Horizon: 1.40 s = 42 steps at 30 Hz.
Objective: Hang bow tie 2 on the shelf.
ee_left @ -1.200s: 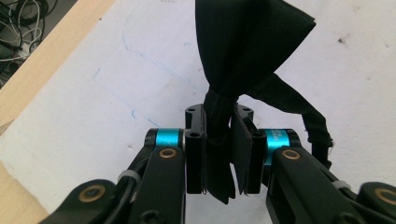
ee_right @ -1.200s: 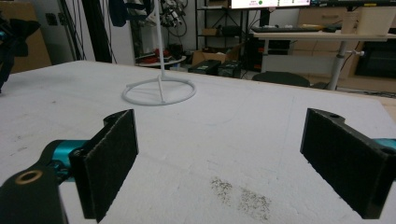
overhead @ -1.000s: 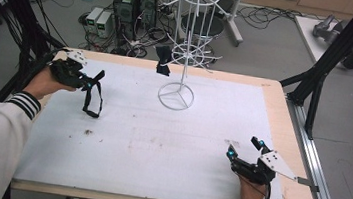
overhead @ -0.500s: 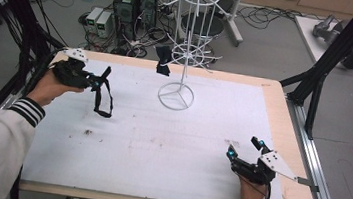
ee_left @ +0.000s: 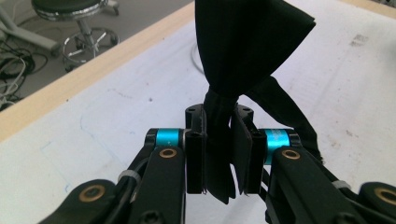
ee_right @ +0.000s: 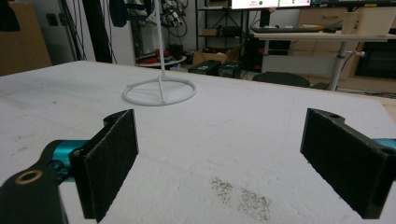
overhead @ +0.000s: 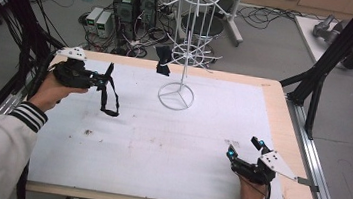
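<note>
Left gripper clamped on a black bow tie at its pinched middle knot, pads pressing from both sides, wings fanned out above the jaws in the left gripper view. Held in the air over the far left part of the white table mat, strap dangling in a loop beneath. Soft, light cloth by the look of it: no weight to fight, no breakage to fear, but floppy, prone to swing and twist, strap likely to snag on wire. Knot judged the best hold, being the firmest and narrowest part; wings too limp to steer by. White wire rack upright near the far middle of the mat, ring base flat on it, another dark piece already hanging from a lower arm. Open mat between tie and rack, nothing in the way. Wooden table edge well apart on the right; left edge close under the left hand. Right gripper resting near the front right corner, jaws spread wide with nothing between.
</note>
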Motion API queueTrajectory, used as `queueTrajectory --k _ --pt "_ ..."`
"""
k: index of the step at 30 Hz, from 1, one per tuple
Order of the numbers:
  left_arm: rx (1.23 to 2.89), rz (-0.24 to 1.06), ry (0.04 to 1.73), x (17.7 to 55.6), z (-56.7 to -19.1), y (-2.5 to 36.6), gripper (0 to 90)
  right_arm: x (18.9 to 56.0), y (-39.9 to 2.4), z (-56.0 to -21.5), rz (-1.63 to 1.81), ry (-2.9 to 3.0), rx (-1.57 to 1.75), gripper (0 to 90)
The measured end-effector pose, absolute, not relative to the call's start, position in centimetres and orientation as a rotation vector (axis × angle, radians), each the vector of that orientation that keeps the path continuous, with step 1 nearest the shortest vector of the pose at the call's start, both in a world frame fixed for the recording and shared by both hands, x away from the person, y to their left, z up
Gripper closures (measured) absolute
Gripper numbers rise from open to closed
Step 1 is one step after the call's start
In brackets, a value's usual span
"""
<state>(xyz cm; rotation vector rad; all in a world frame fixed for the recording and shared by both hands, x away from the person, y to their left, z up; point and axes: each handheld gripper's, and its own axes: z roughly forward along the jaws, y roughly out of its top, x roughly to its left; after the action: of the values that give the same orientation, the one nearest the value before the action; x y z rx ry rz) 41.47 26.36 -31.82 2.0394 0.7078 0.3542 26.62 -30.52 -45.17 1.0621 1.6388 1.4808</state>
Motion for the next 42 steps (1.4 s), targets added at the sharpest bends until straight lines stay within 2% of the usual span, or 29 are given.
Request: queueTrajectory --k 19,42 --pt "1.871 0.352 0.665 40.6 -30.5 24.5 76.3 26.7 -30.5 -45.2 1.479 1.637 1.059 10.6" --pt "1.798 0.364 0.627 41.9 -28.3 20.6 76.2 26.6 -30.5 -45.2 1.485 1.637 1.062 10.6"
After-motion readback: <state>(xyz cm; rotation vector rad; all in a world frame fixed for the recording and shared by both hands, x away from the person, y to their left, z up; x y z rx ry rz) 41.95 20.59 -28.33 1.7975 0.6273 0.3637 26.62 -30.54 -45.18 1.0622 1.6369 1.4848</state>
